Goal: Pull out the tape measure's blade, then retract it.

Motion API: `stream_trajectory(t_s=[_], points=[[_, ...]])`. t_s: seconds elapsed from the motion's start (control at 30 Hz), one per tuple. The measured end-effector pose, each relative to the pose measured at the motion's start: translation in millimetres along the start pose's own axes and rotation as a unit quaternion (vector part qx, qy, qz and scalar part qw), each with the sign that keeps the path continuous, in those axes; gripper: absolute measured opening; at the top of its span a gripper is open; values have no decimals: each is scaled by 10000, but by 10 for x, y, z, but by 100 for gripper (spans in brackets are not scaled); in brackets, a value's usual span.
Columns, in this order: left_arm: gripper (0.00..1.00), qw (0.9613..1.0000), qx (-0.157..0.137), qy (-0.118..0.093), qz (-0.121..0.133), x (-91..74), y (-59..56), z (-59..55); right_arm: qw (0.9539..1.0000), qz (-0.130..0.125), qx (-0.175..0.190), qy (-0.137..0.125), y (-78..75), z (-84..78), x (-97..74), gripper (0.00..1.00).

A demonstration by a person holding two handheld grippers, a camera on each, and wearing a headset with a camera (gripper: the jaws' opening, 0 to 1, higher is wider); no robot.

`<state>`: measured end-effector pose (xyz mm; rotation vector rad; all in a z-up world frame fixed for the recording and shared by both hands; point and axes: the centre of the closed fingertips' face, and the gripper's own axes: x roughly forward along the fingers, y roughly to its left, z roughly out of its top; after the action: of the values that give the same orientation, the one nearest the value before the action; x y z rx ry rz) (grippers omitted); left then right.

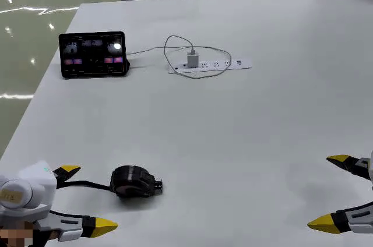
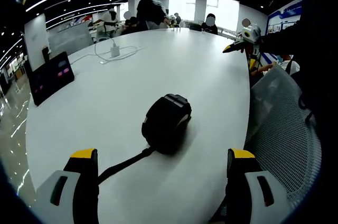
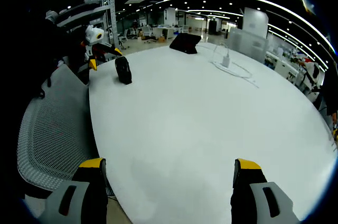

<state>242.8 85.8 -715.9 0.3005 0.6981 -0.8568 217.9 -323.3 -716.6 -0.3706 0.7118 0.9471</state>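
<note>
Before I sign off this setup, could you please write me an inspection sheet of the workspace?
Surface: white table, bare in the middle.
Job's things: black tape measure near the front edge, blade not pulled out, its strap trailing toward the left gripper.
Clutter: tablet propped up with its screen lit; power strip carrying a charger.
Grippers: left gripper open, just short of the tape measure and not touching it; right gripper open, holding nothing, well off to the side.
Cables: white cable looping from the charger to the tablet.
Surroundings: glossy floor, mesh chair, people at the table's far end.
</note>
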Motion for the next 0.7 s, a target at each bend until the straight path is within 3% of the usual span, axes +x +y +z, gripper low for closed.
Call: stream_trajectory(t_s=[0.27,0.47,0.7], points=[[99,9994,250,135,-197,87,-12,54,9998,168,-129,-14,41,86,87,99],[99,9963,639,503,-290,147,34,29,9994,175,-308,-30,20,147,156,99],[99,9928,915,625,-458,231,63,140,9987,309,-408,-47,38,259,276,99]])
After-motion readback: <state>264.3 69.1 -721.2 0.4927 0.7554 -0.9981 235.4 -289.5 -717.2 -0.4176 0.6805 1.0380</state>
